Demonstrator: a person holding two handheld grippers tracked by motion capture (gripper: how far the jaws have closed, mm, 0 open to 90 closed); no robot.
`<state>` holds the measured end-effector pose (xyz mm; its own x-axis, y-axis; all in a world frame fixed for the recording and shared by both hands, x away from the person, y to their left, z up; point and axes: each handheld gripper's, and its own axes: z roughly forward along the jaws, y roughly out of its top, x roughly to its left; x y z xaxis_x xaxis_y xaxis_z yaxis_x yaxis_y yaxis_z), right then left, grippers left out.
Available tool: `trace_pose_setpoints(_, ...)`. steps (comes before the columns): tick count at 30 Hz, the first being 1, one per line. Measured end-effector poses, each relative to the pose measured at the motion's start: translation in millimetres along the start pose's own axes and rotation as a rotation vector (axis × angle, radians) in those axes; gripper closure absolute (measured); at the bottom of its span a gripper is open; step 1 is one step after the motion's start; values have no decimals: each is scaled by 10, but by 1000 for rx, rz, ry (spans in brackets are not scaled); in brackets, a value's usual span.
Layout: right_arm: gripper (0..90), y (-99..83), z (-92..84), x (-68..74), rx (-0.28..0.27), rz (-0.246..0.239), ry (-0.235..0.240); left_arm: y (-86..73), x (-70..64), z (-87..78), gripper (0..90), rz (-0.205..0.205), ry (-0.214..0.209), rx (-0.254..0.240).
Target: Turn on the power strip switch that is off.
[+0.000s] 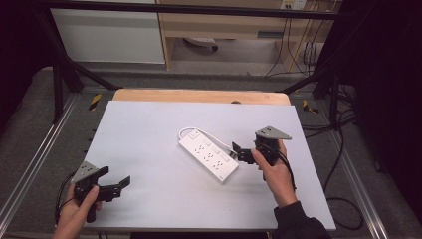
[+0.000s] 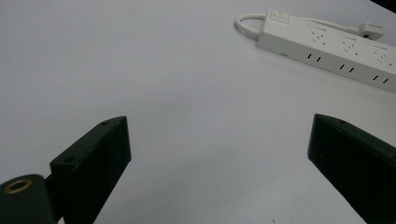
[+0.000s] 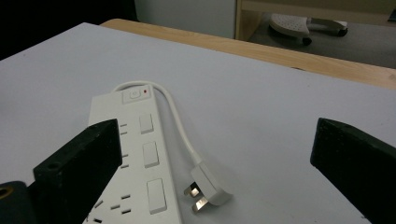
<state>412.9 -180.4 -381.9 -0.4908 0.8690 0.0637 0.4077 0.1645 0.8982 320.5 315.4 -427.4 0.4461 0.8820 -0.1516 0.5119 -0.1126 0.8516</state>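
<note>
1. Power strip [image 1: 208,155]: white, long, with rows of sockets, rocker switches and a red light; lies aslant at the tabletop [image 1: 149,149] centre.
2. Plug [image 3: 208,186]: white, on a short looped cord, beside the strip.
3. Right tongs [image 1: 238,151]: apart, at the strip's 3 o'clock.
4. Left tongs [image 1: 122,185]: apart, at 8 o'clock, well away.

Smooth white plastic power strip [image 1: 208,155] on a matt white table [image 1: 149,149] edged in pale wood

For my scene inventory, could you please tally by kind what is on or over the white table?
Power strip: 1, white, with its cord and plug lying beside it.
Claws: 2, the left claw and the right claw, both open.
Total: 3
</note>
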Motion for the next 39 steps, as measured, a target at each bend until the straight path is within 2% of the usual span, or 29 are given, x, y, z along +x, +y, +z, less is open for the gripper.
trace_pose_setpoints(4,24,7,-56,-40,4,-7,-4,0,-2,2,60,1,1,2)
trace_pose_setpoints(13,27,-23,-275,-193,-16,10,-34,1,1,-3,60,8,0,-1)
trace_pose_setpoints(30,22,-261,-625,-469,-47,59,-80,3,5,-9,60,8,0,-5)
trace_pose_setpoints(39,23,-447,-741,-634,-35,79,-110,3,0,-14,60,11,-3,-10)
